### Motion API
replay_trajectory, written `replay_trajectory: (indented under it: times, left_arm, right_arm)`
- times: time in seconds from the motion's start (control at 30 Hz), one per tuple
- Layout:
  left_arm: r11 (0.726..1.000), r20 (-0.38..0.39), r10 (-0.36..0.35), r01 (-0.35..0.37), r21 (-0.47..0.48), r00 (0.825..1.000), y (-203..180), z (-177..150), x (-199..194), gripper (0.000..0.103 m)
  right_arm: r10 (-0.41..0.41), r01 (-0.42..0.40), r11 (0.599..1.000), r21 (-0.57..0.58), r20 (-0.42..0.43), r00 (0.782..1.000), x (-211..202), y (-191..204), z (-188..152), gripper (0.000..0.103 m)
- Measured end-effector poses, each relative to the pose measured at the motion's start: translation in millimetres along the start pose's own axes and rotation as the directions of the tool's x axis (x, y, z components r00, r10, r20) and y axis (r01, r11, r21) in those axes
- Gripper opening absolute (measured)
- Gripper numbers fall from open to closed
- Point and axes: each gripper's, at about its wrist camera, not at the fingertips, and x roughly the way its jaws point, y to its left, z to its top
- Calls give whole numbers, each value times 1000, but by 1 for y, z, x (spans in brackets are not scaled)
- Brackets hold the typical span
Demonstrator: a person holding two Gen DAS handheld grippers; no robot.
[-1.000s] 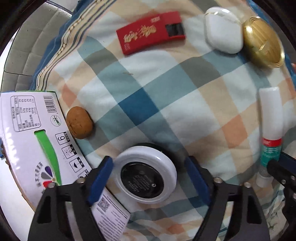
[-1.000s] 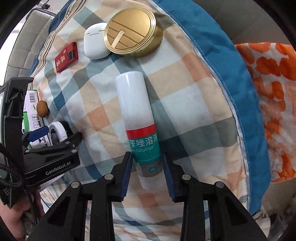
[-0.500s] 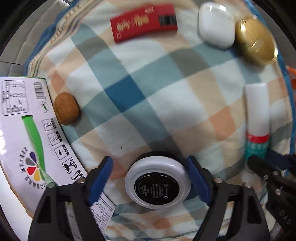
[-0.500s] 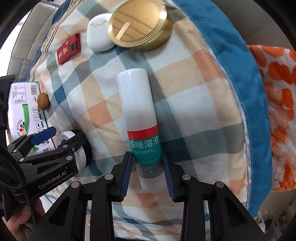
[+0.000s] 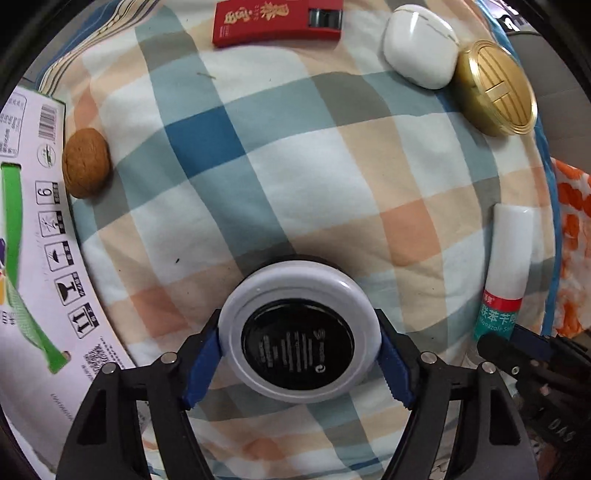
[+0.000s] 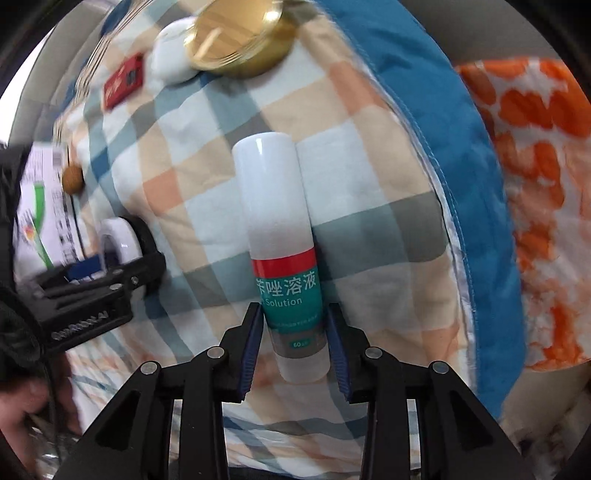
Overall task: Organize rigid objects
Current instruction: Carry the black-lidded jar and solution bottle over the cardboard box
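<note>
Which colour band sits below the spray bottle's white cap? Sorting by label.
Red, above a teal label, on the white spray bottle; right wrist view.

One round jar [image 5: 298, 328], one bottle [image 6: 284, 258], one walnut [image 5: 86, 168], one red box [image 5: 277, 20], one white case [image 5: 419, 46], one gold tin [image 5: 495, 103], one carton [image 5: 33, 258].

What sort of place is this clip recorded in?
Probably a home, on a bed or sofa rather than a table. The items lie on a soft plaid quilt with a blue border; a grey padded cushion lies behind it, and an orange-patterned fabric beside it.
</note>
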Motion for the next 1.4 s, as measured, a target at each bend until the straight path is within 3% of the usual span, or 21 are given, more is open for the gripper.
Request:
replay_trajectory:
  times: [0.13,0.23,0.33,0.4,0.43,0.5,0.67,0.77,0.93,1.2,1.4]
  left_arm:
    - [999,24,-13,14,-29,1000,2,-4,3,81]
    - [999,26,-24,26,-47,999,-8,0,11,89]
    - [999,44,-6,8,-50,999,-5,2,17,89]
    - [999,69,2,1,-52,998,-12,6,22,85]
    - [999,83,26,-23,-39,996,-16,6,21,76]
    - [999,111,34,-32,-18,993,-21,3,13,73]
    - [998,164,53,-57,17,985,-33,-9,-5,73]
    - [997,207,62,-73,41,976,-40,-22,-17,73]
    - [999,251,27,-36,31,968,-42,-50,-40,73]
    - [999,353,-47,51,-2,935,-27,-91,-111,73]
    - [992,453,-98,126,-31,886,20,-102,-167,73]
  right_arm:
    - [80,-78,994,71,-18,997,8,-5,11,40]
    - [75,-72,992,104,-21,997,17,-4,20,41]
    - [104,-101,984,148,-11,995,22,-2,23,59]
    - [116,-114,978,176,-3,993,21,-6,30,58]
    - [120,-117,975,191,-3,993,22,-8,32,57]
    - [71,-67,978,196,-12,997,22,-6,32,42]
    - [-52,51,994,100,6,999,21,14,31,35]
    - [-31,30,997,71,18,999,17,13,21,35]
    - [-46,45,999,18,60,997,0,16,2,34]
    - [3,8,997,-80,134,991,-46,48,-23,34]
    - [88,-59,984,-171,169,982,-92,89,-39,34]
